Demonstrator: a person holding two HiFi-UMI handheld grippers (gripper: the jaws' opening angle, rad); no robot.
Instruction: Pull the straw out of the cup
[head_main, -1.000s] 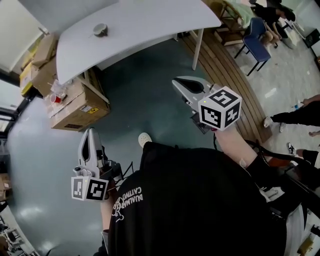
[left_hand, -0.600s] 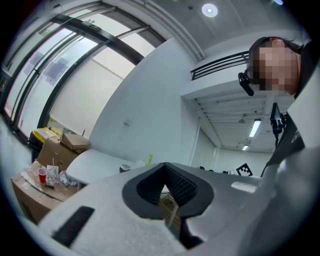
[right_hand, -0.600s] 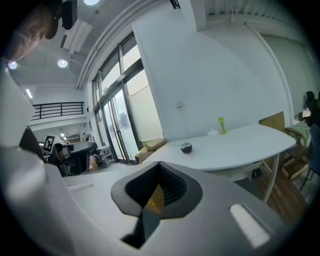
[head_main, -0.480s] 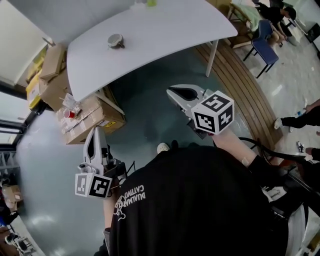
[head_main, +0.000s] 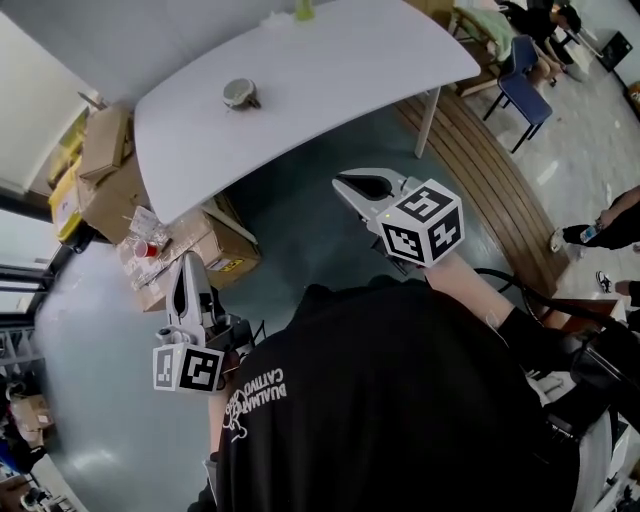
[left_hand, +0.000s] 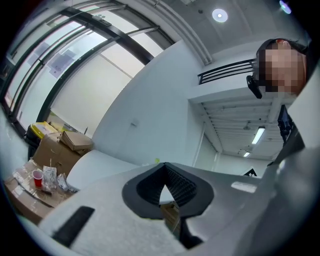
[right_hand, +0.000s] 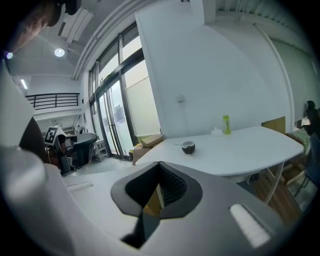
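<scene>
A small dark cup (head_main: 238, 94) stands on the white table (head_main: 330, 70), far ahead of both grippers. In the right gripper view the cup (right_hand: 188, 147) shows with a thin straw lying over its rim to the left. My right gripper (head_main: 347, 184) is shut and empty, held in the air over the floor and short of the table's near edge. My left gripper (head_main: 186, 266) is also shut and empty, lower left, beside the cardboard boxes. In the left gripper view the gripper (left_hand: 164, 168) faces the table's end; the cup is not visible there. The right gripper (right_hand: 159, 165) points at the table.
Stacked cardboard boxes (head_main: 175, 250) with a red cup (head_main: 147, 247) and wrappers stand left of the table. A green bottle (head_main: 303, 10) stands at the table's far edge. A blue chair (head_main: 520, 85) and seated people are at the right, beyond a wooden platform (head_main: 490, 170).
The table and cup have drawn nearer and lower in the head view as the person walks towards them. Both grippers travel along, still shut.
</scene>
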